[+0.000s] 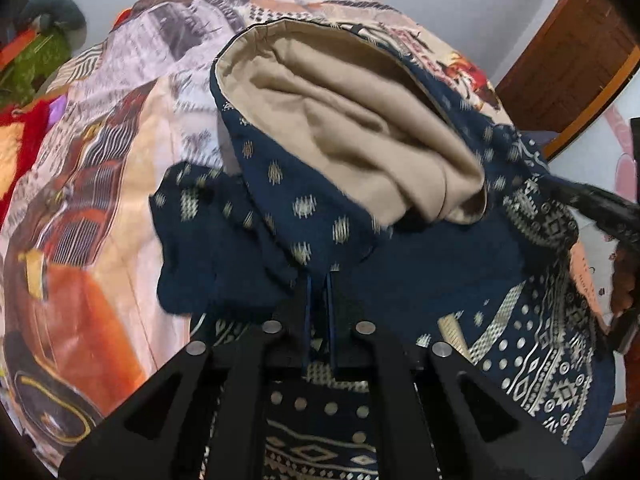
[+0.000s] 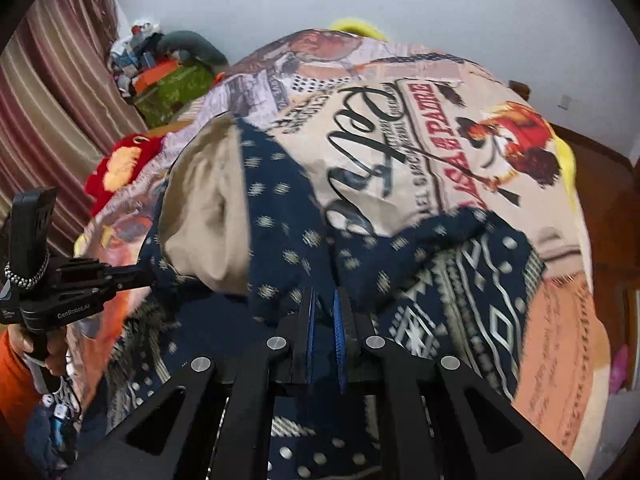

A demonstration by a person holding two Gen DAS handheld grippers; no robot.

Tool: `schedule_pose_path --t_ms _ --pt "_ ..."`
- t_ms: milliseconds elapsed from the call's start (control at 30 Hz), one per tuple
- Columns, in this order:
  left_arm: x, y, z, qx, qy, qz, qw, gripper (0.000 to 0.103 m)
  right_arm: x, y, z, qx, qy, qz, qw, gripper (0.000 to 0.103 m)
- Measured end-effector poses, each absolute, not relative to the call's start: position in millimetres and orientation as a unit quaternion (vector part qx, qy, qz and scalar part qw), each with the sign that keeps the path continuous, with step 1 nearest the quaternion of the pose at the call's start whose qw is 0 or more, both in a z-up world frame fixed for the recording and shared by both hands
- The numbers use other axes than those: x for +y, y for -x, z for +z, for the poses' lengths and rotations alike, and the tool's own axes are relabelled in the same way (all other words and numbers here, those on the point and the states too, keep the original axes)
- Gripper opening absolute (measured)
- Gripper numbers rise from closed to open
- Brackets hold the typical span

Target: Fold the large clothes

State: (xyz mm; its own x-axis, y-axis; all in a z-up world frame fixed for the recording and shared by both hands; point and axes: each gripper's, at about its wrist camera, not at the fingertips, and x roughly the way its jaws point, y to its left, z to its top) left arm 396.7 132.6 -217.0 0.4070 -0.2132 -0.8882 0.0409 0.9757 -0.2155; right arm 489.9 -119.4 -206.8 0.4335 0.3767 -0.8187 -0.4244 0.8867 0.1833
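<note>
left wrist view: left gripper [image 1: 320, 280] closed on a fold of the garment [image 1: 280, 216], navy with pale motifs and a beige lining [image 1: 352, 120]. the cloth is bunched and lifted over the bed [image 1: 120, 152], which wears a printed sheet. right gripper [image 1: 592, 204] shows at the right edge, pinching the patterned hem. a green bag [image 1: 36, 60] sits far left.

right wrist view: right gripper [image 2: 324, 300] has its blue pads [image 2: 339, 332] drawn close with navy cloth between them. garment [image 2: 288, 216] is heaped on the bed [image 2: 420, 128], lining [image 2: 204, 200] turned outward at left. left gripper [image 2: 132, 276] clamps the cloth's left edge. striped curtain [image 2: 52, 92] behind.
</note>
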Motion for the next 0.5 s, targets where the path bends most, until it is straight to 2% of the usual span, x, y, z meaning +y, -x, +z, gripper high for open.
schedule_pose_path --t_ms 67,167,233,300,367,500 --pt "133.5 -390.9 -213.6 0.537 0.065 -0.069 0.838 0.005 -121.5 -486.2 -200.6 0.478 0.021 0.242 0.844 0.007" --pt "135.4 -385.9 -200.5 0.526 0.041 -0.069 0.847 0.013 -117.7 -485.5 -184.3 0.473 0.031 0.246 0.845 0.007" --pt "140.1 -386.4 -188.4 0.511 0.037 -0.063 0.856 0.022 -112.5 -485.8 -176.4 0.469 0.037 0.248 0.847 0.007" --pt "148.4 -389.2 -175.7 0.495 0.040 -0.054 0.866 0.037 -104.6 -490.7 -169.8 0.466 0.040 0.253 0.847 0.007" --pt "156.6 -395.0 -165.4 0.479 0.042 -0.040 0.876 0.043 -95.2 -498.6 -167.6 0.466 0.038 0.258 0.846 0.007" --pt "169.8 -416.2 -157.3 0.466 0.048 -0.026 0.883 0.044 -74.6 -516.1 -171.4 0.476 0.040 0.261 0.839 0.007"
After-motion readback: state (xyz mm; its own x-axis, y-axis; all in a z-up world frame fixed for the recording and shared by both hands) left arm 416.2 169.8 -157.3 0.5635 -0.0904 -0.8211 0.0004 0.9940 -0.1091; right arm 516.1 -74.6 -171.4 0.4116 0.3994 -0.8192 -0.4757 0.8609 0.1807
